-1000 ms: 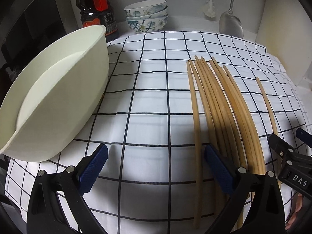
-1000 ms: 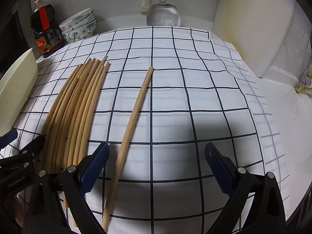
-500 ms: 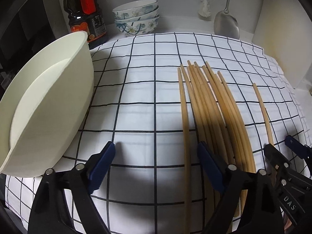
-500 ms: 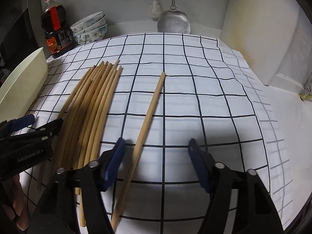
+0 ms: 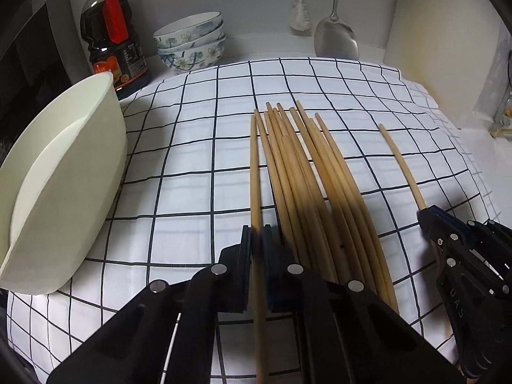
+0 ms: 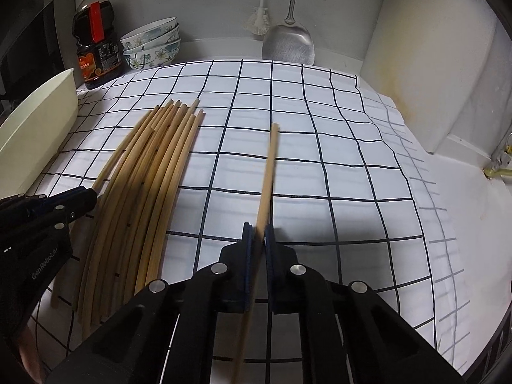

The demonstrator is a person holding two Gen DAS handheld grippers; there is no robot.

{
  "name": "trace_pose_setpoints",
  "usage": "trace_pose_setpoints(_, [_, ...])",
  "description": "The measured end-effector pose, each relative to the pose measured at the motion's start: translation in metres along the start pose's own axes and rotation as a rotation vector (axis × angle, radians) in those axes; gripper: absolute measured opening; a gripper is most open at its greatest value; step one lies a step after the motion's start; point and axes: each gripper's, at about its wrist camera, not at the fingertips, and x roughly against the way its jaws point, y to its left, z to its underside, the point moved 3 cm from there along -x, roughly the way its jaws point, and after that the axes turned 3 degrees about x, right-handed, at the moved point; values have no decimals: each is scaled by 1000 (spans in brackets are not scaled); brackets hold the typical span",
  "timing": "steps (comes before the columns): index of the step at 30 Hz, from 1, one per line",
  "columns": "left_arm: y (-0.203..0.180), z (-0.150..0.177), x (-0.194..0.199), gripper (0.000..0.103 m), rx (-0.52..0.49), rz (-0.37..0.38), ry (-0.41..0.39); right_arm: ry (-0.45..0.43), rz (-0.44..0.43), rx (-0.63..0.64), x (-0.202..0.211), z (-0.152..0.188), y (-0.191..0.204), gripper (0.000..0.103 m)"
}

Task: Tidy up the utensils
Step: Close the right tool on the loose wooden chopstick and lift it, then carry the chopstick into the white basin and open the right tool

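Several wooden chopsticks lie side by side on a checked cloth. My left gripper is closing its jaws, and the blue pads press on the leftmost chopstick of the row. One chopstick lies apart to the right, and my right gripper is shut on it near its lower part. In the left wrist view the right gripper grips that lone chopstick. The left gripper shows at the left edge of the row in the right wrist view.
A cream plastic tub stands tilted at the cloth's left edge. At the back stand a dark sauce bottle and stacked flowered bowls. A brush and a metal spatula hang there. A white wall bounds the right.
Both grippers went from wide open to closed, the left onto the leftmost chopstick, the right onto the lone chopstick. The left gripper shifted over that stick.
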Motion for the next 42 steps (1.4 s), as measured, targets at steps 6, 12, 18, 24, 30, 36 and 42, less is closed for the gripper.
trace_pose_setpoints(6, [5, 0, 1, 7, 9, 15, 6, 1, -40, -51, 1, -1, -7, 6])
trace_pose_setpoints(12, [13, 0, 11, 7, 22, 53, 3, -27, -87, -99, 10, -4, -12, 6])
trace_pose_setpoints(18, [27, -10, 40, 7, 33, 103, -38, -66, -146, -135, 29, -13, -8, 6])
trace_pose_setpoints(24, [60, -23, 75, 7, 57, 140, -98, -139, -198, -166, 57, -34, 8, 6])
trace_pose_setpoints(30, [115, -38, 112, 7, 100, 134, -175, -199, -291, -111, 81, -69, 63, 6])
trace_pose_setpoints(36, [184, -49, 125, 7, 163, 59, -222, -205, -390, -26, 84, -104, 145, 6])
trace_pose_setpoints(42, [246, -52, 108, 7, 223, -10, -196, -151, -488, 32, 69, -131, 224, 6])
